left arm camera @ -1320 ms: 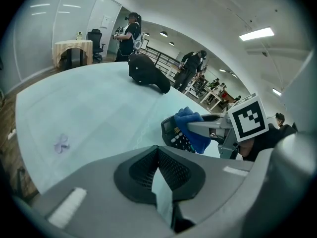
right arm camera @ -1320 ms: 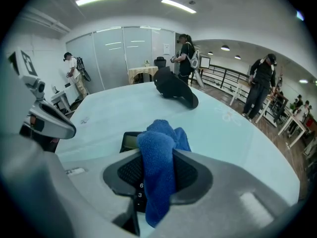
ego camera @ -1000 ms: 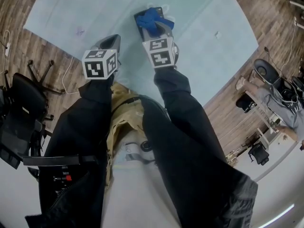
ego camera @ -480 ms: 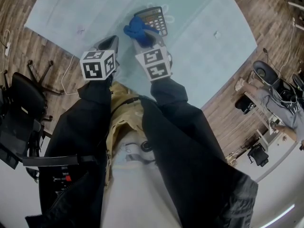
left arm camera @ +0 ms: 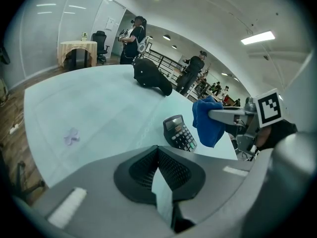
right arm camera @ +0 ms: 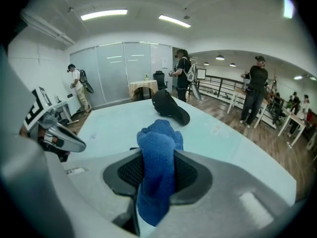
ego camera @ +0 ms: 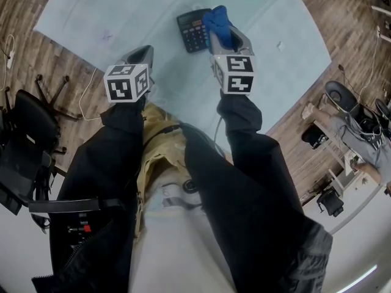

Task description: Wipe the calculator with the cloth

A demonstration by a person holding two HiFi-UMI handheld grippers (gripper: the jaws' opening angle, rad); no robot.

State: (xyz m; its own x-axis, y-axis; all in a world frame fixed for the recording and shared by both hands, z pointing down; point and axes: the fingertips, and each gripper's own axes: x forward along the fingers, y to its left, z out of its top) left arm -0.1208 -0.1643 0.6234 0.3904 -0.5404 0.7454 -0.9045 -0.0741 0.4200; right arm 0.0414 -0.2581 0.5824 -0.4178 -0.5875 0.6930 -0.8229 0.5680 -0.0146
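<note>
Grips the cloth [ego camera: 219, 24] in the right gripper [ego camera: 225, 32], clenched tight, just beside the calculator [ego camera: 192, 30] lying flat on the table [ego camera: 122, 11]; holds the left gripper [ego camera: 142, 57] clenched on nothing, well apart from it; probably risks skating the unpinned calculator across the smooth table if pushed sideways while wiping.
</note>
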